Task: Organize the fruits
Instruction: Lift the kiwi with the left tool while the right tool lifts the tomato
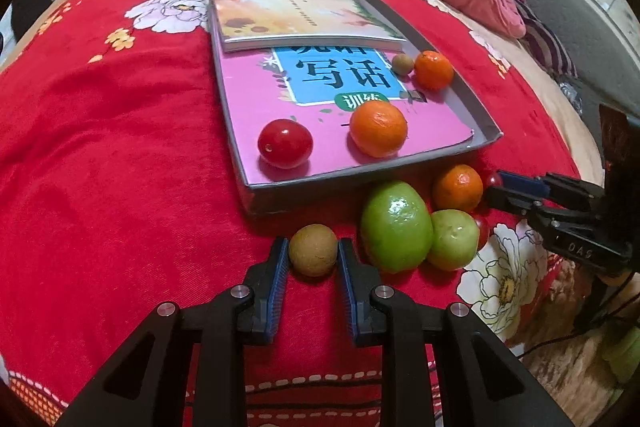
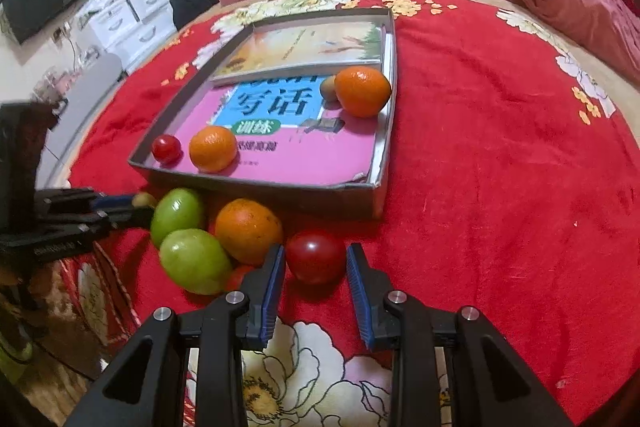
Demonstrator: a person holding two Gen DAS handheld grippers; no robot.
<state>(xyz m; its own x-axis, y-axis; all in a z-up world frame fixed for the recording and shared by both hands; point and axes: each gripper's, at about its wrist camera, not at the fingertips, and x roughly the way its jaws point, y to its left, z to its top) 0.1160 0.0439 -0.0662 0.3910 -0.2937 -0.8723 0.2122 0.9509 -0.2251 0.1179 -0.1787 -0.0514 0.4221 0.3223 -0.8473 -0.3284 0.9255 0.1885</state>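
Fruits in and beside a shallow grey box (image 1: 476, 111) on a red bedspread

In the box: a cherry tomato (image 1: 285, 143), two tangerines (image 1: 378, 134) (image 1: 433, 69) and a small brown fruit, perhaps a longan (image 1: 402, 64). Just outside its near wall lie two touching green fruits (image 1: 397, 227) (image 1: 454, 239), a third tangerine (image 1: 457, 188), a brown longan-like fruit (image 1: 313, 249) and a red tomato (image 2: 316, 257).

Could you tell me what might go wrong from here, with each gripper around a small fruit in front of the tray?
1. The left gripper is shut on the round brown fruit only at its fingertips; it could slip out when lifted.
2. The right gripper brackets the red tomato, possibly gripping it; the smooth, soft fruit might squirt free or bruise.
3. The tray has a raised wall; a low carry could knock the fruit against it.
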